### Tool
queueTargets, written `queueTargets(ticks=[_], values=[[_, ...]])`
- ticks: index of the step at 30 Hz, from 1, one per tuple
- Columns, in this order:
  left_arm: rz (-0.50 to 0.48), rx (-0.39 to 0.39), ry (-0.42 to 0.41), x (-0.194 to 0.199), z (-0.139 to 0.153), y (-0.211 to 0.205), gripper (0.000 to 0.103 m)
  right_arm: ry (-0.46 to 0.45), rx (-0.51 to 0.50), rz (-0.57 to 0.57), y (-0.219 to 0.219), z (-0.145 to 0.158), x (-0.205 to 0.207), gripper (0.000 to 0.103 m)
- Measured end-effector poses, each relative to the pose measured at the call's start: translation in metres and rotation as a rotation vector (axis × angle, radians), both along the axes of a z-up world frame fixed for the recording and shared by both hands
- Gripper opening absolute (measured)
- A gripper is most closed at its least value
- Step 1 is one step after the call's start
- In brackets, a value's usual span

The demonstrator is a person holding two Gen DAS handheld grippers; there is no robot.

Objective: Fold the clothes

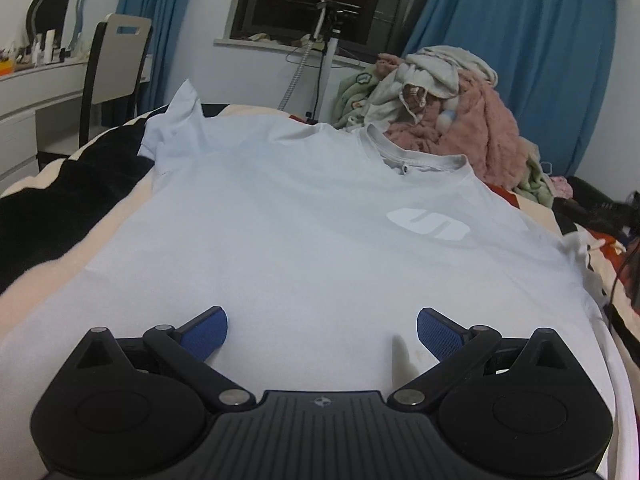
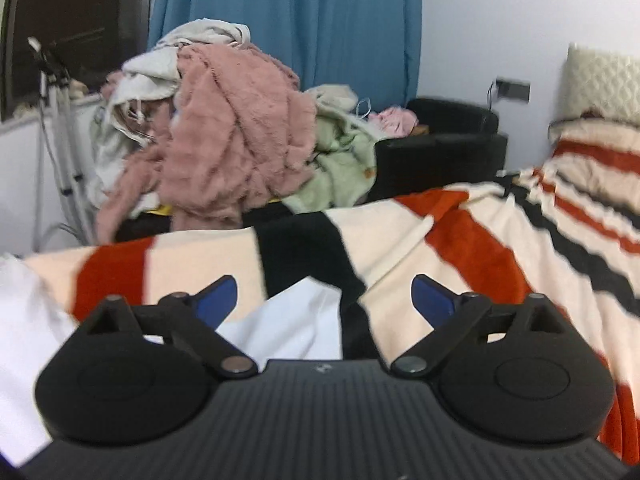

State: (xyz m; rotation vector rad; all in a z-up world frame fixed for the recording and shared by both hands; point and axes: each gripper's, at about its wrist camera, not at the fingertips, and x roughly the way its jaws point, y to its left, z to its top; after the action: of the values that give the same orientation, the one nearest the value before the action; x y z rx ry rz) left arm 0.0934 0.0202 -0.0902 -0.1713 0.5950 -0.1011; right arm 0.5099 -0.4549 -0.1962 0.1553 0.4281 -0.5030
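Both grippers, left and right, released, jaws wide, nothing grasped. Shirt spread flat on blanket, collar at one o'clock; pile beyond. Sleeve at eleven o'clock bunched, likely to skew any fold.

White T-shirt lies spread face-up — far sleeve rumpled, seemingly — on the striped blanket.

White T-shirt: smooth matt cloth, ribbed collar. Striped blanket on my bed: soft napped fleece. Pink garment in the pile: shaggy plush. My left gripper: matt black plastic, blue textured pads, dull metal pins.
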Motion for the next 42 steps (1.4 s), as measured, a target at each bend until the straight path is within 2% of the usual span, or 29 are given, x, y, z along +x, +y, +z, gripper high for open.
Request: queueTargets(ticks=[3, 8, 11, 14, 16, 18, 19, 24, 27, 30, 32, 34, 37, 38, 39, 40, 42], values=[[-0.013, -0.01, -0.009, -0.008, 0.007, 0.0, 0.101, -0.018, 0.045, 0.033, 0.017, 0.02, -0.04, 0.095], [-0.031, -0.033, -0.045, -0.03, 0.025, 0.001, 0.097, -0.037, 0.136, 0.1, 0.066, 0.051, -0.14, 0.095], [-0.066, -0.031, -0.061, -0.049, 0.036, -0.001, 0.096, -0.039, 0.134, 0.154, 0.106, 0.068, -0.221, 0.095], [-0.107, 0.009, -0.081, -0.071, 0.044, -0.008, 0.095, -0.073, 0.101, 0.198, 0.143, 0.084, -0.298, 0.095], [-0.148, 0.002, -0.07, -0.084, 0.048, -0.011, 0.087, -0.16, 0.127, 0.234, 0.157, 0.086, -0.345, 0.095], [-0.191, -0.02, -0.055, -0.098, 0.051, -0.013, 0.085, -0.183, 0.174, 0.261, 0.169, 0.077, -0.379, 0.095], [-0.218, -0.023, -0.049, -0.106, 0.053, -0.015, 0.08, -0.188, 0.199, 0.266, 0.173, 0.073, -0.393, 0.095], [-0.443, -0.075, -0.022, -0.147, 0.055, -0.031, 0.055, -0.272, 0.301, 0.233, 0.165, 0.077, -0.433, 0.095], [-0.587, -0.109, -0.008, -0.176, 0.051, -0.049, 0.051, -0.296, 0.349, 0.202, 0.157, 0.083, -0.45, 0.095], [-0.708, -0.1, -0.005, -0.203, 0.043, -0.074, 0.051, -0.313, 0.352, 0.18, 0.154, 0.087, -0.473, 0.095], [-0.766, -0.067, 0.017, -0.215, 0.033, -0.093, 0.051, -0.317, 0.327, 0.167, 0.155, 0.09, -0.486, 0.095], [-0.811, 0.015, 0.035, -0.225, 0.021, -0.111, 0.051, -0.322, 0.318, 0.174, 0.153, 0.091, -0.494, 0.095], [-0.829, 0.122, 0.046, -0.232, 0.007, -0.131, 0.049, -0.323, 0.315, 0.178, 0.152, 0.089, -0.502, 0.095], [-0.833, 0.149, 0.049, -0.233, 0.003, -0.136, 0.041, -0.321, 0.318, 0.18, 0.152, 0.088, -0.503, 0.095], [-0.842, 0.167, 0.052, -0.234, 0.0, -0.14, 0.014, -0.319, 0.324, 0.181, 0.151, 0.086, -0.503, 0.095], [-0.85, 0.164, 0.056, -0.234, 0.0, -0.14, 0.004, -0.32, 0.332, 0.183, 0.15, 0.085, -0.504, 0.095], [-0.849, 0.099, 0.04, -0.232, 0.005, -0.135, 0.003, -0.32, 0.337, 0.187, 0.15, 0.083, -0.504, 0.095]])
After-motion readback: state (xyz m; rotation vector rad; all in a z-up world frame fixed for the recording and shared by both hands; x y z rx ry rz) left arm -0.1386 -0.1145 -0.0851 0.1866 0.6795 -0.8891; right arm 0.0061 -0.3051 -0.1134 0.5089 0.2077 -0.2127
